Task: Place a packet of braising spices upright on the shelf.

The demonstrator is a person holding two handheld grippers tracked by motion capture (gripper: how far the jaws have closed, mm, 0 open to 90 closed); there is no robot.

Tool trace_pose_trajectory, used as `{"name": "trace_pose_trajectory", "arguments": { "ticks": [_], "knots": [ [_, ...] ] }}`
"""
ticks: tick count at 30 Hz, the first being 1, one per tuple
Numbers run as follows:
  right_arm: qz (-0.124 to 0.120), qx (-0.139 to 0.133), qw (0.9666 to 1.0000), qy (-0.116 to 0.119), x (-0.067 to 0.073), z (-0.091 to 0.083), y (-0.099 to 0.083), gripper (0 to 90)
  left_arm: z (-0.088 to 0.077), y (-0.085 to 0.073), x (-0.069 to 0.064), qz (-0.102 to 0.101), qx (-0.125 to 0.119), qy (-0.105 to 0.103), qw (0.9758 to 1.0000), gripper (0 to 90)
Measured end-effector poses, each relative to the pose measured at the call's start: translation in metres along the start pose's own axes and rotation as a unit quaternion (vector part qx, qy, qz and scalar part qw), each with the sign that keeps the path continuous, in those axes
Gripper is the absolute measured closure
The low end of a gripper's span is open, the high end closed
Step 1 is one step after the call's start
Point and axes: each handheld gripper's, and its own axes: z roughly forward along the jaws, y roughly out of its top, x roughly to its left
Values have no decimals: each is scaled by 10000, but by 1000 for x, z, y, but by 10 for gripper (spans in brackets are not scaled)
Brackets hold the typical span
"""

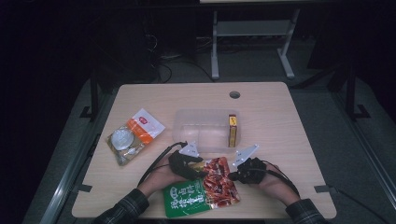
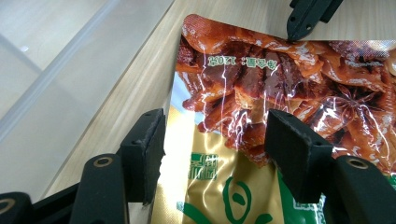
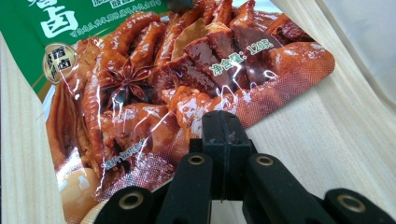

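The glossy seasoning pouch (image 1: 201,189) lies flat at the surface's near edge, in front of the clear tub (image 1: 187,122). The left hand-held gripper (image 2: 215,149) straddles its top corner, jaws apart, not yet pinching. The right hand-held gripper (image 3: 223,140) sits closed, pressing the edge. Light, floppy, slippery film: best taken by the sealed seam.

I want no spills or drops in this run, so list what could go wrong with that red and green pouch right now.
1. The left tongs straddle the pouch edge with the pads not yet pressing, so closing could crease the film or miss it.
2. The right tongs stand shut at the pouch's far edge; pressing there may skid it across the table.
3. The clear bin sits close behind; a lifted pouch could catch its rim.
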Motion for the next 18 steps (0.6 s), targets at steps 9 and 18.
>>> {"name": "trace_pose_trajectory", "arguments": {
  "ticks": [9, 18],
  "knots": [
    [34, 12, 10000, -37, -1, -1, -1, 900, -12, -10, 0, -200, 210, 150, 9995, 172],
    [14, 32, 10000, -35, 0, -1, -1, 900, -15, -14, -12, -10, 263, 222, 9994, 225]
  ]
}}
